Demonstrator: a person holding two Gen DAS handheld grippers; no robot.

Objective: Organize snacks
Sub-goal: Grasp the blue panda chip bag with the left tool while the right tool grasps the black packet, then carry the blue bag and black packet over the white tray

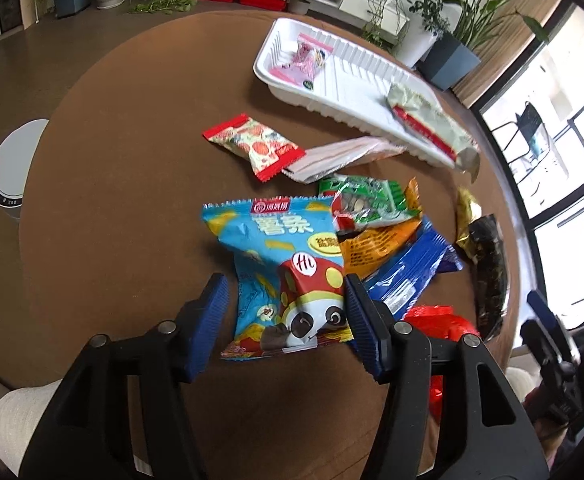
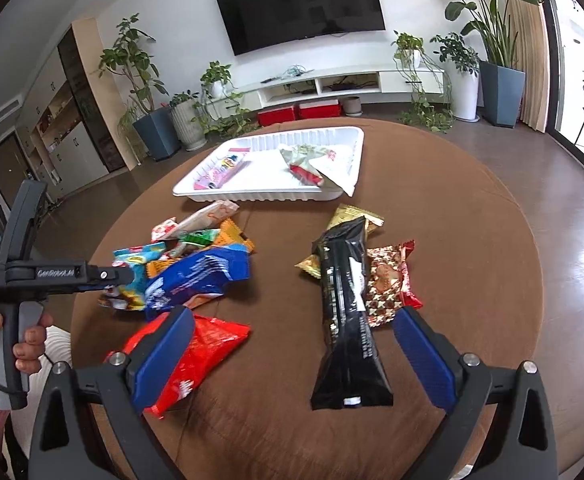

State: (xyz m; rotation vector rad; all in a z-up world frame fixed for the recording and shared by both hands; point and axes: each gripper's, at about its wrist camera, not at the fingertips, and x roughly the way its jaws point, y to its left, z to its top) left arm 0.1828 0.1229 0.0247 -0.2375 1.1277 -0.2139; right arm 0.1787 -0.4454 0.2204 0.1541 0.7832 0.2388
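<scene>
My left gripper is open, its blue pads on either side of a light-blue panda chips bag on the round brown table. The right pad touches the bag, the left pad stands just clear. Beside the bag lie green, orange, dark-blue and red packets. My right gripper is open, low over the table around a long black packet. A white tray at the far side holds a pink packet and a pale-green packet.
A red-and-cream packet and a white sachet lie before the tray. A gold packet and a red star-print packet flank the black one. A red packet lies under my right gripper's left finger. Plants, TV cabinet behind.
</scene>
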